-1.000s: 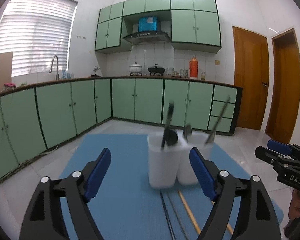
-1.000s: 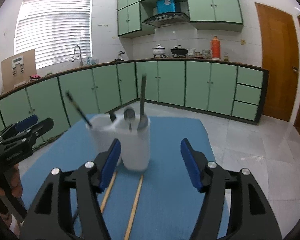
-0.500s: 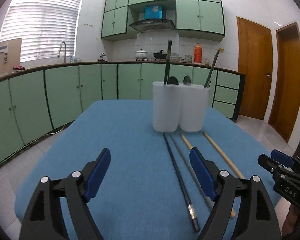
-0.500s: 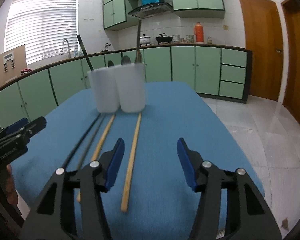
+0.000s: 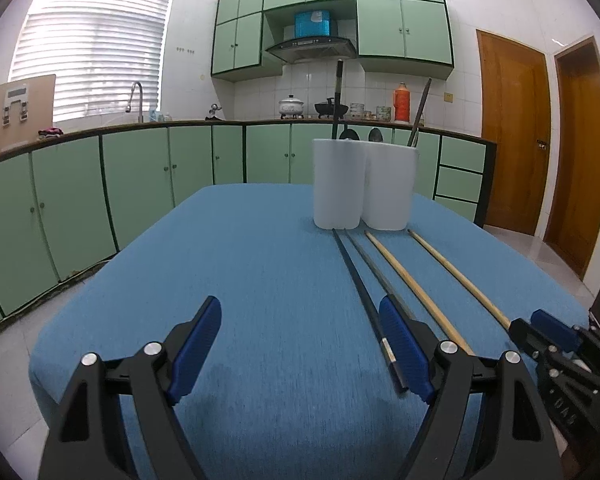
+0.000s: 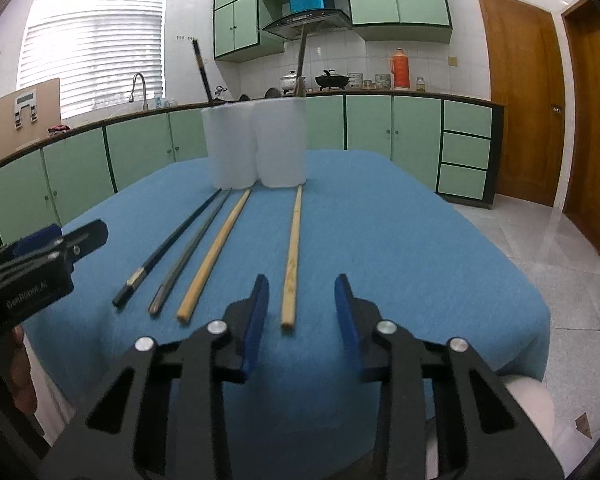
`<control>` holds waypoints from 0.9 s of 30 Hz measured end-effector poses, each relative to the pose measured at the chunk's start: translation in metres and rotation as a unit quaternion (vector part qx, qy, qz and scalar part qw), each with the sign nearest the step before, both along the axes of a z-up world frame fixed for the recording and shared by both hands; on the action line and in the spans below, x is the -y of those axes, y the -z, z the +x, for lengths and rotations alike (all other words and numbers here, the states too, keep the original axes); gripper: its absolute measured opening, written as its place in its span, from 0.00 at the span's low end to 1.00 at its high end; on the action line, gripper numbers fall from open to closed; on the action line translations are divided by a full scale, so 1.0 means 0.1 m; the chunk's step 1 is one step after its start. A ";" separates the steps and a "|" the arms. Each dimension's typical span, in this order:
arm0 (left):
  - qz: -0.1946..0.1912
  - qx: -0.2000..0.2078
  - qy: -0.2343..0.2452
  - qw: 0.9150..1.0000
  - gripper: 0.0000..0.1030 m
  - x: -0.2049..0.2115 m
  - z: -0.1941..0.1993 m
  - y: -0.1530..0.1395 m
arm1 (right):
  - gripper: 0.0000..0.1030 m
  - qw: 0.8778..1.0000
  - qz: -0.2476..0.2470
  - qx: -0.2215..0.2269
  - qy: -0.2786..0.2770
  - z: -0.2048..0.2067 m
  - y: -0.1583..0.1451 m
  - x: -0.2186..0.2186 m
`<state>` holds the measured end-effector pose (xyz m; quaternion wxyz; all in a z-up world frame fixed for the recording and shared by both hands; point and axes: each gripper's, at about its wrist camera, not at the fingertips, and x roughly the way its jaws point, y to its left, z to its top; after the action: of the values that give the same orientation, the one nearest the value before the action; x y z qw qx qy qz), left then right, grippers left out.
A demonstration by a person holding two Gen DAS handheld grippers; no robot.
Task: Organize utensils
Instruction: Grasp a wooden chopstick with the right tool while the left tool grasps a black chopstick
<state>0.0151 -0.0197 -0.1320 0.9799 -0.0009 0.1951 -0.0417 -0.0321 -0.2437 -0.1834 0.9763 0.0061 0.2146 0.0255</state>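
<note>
My right gripper (image 6: 300, 308) fingers have just been closing, nothing held; the left gripper (image 5: 300, 350) is wide, empty. Narrowed fingers may push the light chopstick (image 6: 291, 258) off the table's (image 6: 420, 248) near edge.

right gripper (image 6: 300, 296) jaws just closing, nothing between, above near end of wooden chopstick (image 6: 293, 256), second wooden chopstick (image 6: 216, 252), two dark chopsticks (image 6: 172, 248) beside, white holder (image 6: 256, 146) behind, blue desk (image 6: 400, 240), left gripper (image 6: 40, 256) at left
</note>
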 end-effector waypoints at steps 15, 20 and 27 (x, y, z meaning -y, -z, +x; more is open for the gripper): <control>-0.004 -0.007 0.006 1.000 0.77 0.08 -0.10 0.10 | 0.08 0.997 -0.047 0.050 0.025 -0.03 0.13 -0.13; -0.004 -0.010 0.011 1.000 0.77 0.12 -0.13 0.13 | 0.06 0.996 -0.052 0.056 0.036 -0.05 0.15 -0.11; -0.006 -0.020 0.016 1.000 0.67 0.22 -0.15 0.21 | 0.06 0.996 -0.025 0.060 0.053 -0.10 0.10 0.05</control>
<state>0.0003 -0.0420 -0.1526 0.9750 -0.0042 0.2143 -0.0582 -0.0418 -0.2488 -0.1929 0.9873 -0.0088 0.1557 -0.0309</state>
